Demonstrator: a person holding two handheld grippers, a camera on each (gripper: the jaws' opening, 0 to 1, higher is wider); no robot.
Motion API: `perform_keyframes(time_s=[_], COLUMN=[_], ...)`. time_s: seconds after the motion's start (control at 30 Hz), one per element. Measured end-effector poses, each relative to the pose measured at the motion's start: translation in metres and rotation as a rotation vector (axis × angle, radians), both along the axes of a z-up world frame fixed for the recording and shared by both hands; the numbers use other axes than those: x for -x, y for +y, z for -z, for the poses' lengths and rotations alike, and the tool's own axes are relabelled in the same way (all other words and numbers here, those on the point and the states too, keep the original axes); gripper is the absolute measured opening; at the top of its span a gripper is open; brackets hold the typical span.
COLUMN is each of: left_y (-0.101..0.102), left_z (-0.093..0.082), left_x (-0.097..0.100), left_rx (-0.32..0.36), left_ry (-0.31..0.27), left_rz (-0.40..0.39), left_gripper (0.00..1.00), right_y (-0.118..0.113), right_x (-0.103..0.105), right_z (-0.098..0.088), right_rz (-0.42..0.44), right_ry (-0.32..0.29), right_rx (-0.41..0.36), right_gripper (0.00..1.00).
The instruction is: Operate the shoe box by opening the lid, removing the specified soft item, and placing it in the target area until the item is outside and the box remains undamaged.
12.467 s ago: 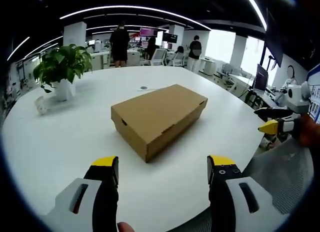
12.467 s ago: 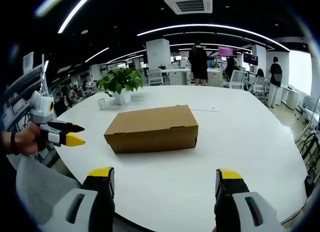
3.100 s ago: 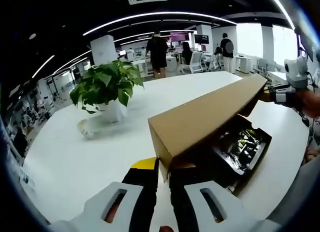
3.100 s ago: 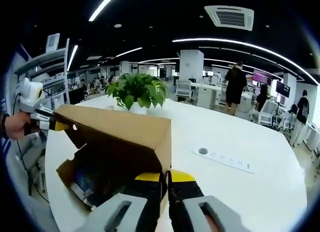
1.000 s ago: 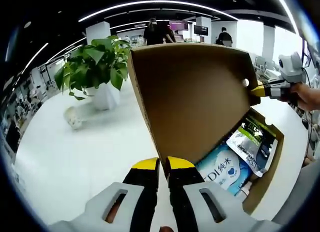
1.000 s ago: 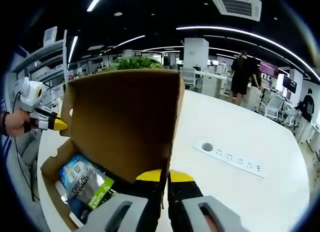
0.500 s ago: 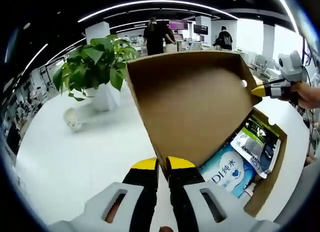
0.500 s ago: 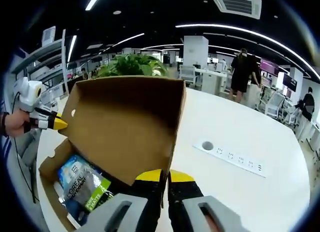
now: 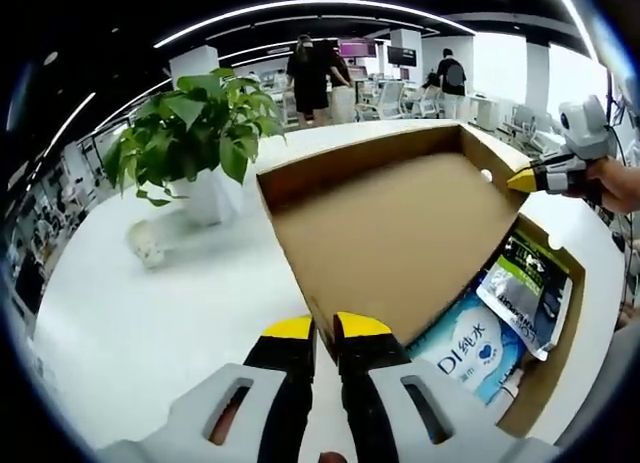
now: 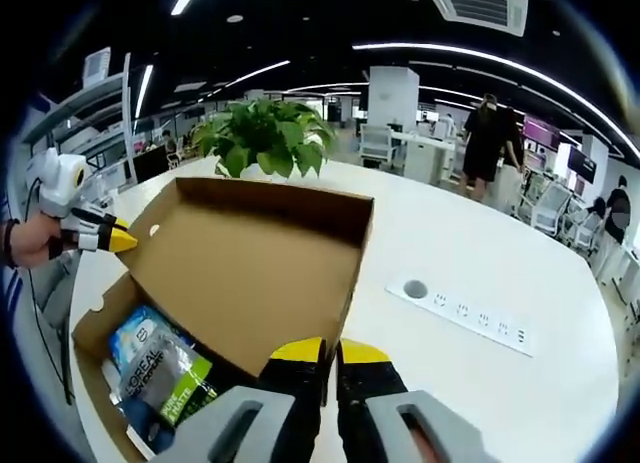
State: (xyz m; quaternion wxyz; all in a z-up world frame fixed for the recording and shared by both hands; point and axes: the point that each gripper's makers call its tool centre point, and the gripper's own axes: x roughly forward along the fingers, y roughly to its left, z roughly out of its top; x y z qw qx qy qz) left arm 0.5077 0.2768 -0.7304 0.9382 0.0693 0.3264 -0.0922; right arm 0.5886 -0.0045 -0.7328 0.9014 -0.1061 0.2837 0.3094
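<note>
On table [image 10: 520, 383], power strip [image 10: 463, 314], right view

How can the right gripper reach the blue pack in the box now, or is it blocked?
Probably not yet. The right gripper has its jaws shut on the lid edge. The blue pack lies uncovered in the box, so releasing the lid should free the way.
</note>
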Motion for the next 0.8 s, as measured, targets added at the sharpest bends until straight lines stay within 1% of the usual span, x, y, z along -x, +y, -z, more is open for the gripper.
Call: perform_keyframes(time_s=[0.53,0.8], left_y=[0.0,-0.001], left_z=[0.013,0.018], left_x=[-0.008,-0.009], left_rx=[0.005,0.01], left_ry=[0.03,0.045], left_rz=[0.003,0.001], left_gripper=[0.08,0.09], right_y=[0.001,0.001], right_x=[-0.006,-0.007], right_z=[0.009,0.012], right_rz=[0.005,0.006], right_ry=[0.031,0.046], right_rx=[0.0,0.003], right_gripper=[0.0,0.0])
